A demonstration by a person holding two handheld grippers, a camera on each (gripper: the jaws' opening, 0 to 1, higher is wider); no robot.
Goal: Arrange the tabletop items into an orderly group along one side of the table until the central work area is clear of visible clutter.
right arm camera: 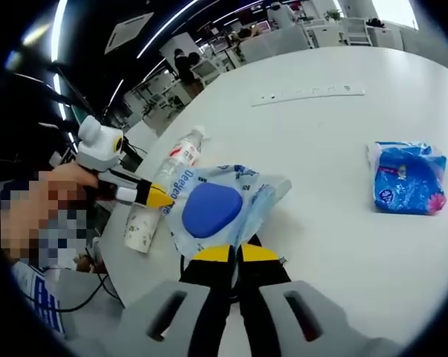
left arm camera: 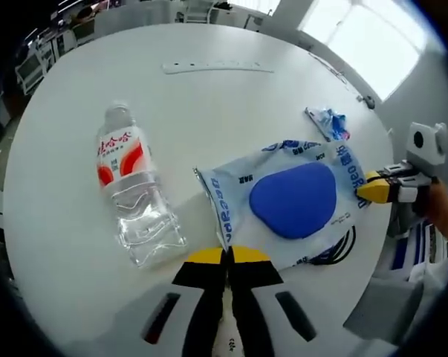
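A clear plastic bag (left arm camera: pixel 235 186) with blue print holds a blue oval object (left arm camera: pixel 294 199) and lies on the white round table (left arm camera: pixel 209 111). My left gripper (left arm camera: pixel 227 256) is shut on the bag's near edge. The right gripper (left arm camera: pixel 372 190) comes in from the right and pinches the opposite edge. In the right gripper view the same bag (right arm camera: pixel 257 190) lies just past my right gripper (right arm camera: pixel 235 253), shut on its edge, with the left gripper (right arm camera: pixel 153 195) clamped on the far side. A water bottle (left arm camera: pixel 131 190) with a red-and-white label lies on its side beside the bag (right arm camera: pixel 183 156).
A blue tissue packet (right arm camera: pixel 409 177) rests apart from the bag, near the table edge (left arm camera: pixel 329 123). A long white strip (left arm camera: pixel 216 67) lies at the table's far side (right arm camera: pixel 309 95). A black cable (left arm camera: pixel 335 249) peeks from under the bag. A person's hand (right arm camera: pixel 53 193) holds the left gripper.
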